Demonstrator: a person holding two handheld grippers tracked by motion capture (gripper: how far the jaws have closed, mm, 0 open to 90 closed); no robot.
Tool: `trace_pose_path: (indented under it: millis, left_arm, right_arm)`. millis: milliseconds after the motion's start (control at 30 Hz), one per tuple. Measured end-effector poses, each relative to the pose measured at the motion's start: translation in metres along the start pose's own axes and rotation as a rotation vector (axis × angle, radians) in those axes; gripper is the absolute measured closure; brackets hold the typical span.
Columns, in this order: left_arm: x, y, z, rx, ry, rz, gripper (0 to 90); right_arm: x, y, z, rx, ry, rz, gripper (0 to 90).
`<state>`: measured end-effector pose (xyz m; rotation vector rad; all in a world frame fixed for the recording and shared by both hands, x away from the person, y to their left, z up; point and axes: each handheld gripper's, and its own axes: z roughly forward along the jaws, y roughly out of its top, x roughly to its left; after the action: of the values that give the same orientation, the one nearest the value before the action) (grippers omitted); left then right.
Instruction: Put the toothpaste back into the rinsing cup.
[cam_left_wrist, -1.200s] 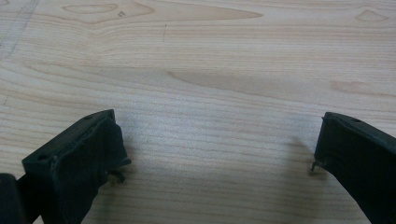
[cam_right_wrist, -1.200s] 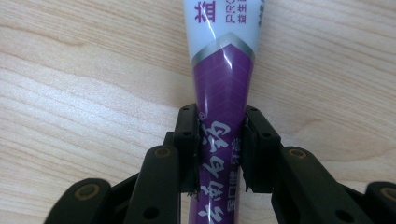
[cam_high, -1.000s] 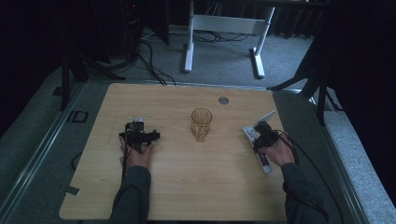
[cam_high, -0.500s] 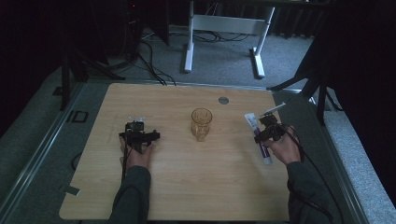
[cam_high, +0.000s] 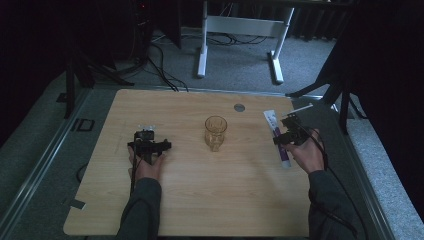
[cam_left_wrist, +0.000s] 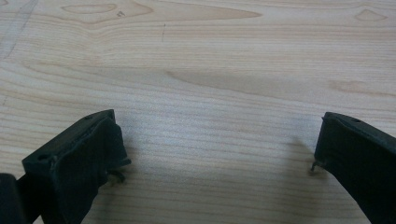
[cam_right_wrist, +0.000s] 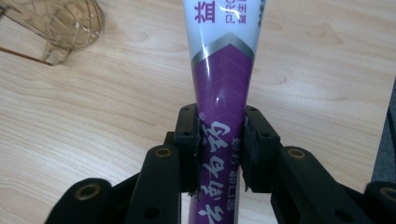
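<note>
We hold the purple-and-white toothpaste tube (cam_right_wrist: 219, 116) clamped near its cap end in the right gripper (cam_right_wrist: 219, 154), right of the glass cup (cam_high: 215, 132). We keep the squeeze steady, swinging it cupward. The left gripper (cam_left_wrist: 219, 154) rests wide open, empty.

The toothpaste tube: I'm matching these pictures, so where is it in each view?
High view: toothpaste tube at the table's right side, clamped by the right gripper.
Left gripper view: not in it.
Right gripper view: tube rises up the centre from between the shut jaws.
Shared landmark: the glass cup, upper left in the right gripper view.
</note>
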<state>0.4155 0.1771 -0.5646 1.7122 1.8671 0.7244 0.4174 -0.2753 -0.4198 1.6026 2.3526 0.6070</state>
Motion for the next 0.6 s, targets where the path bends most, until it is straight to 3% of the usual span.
trace_pose_path:
  millis: [600]
  left_arm:
    - [0.0, 0.0, 0.0, -0.001, -0.002, 0.002, 0.0]
  right_arm:
    - [0.013, 0.017, -0.014, -0.085, 0.019, -0.025, 71.3]
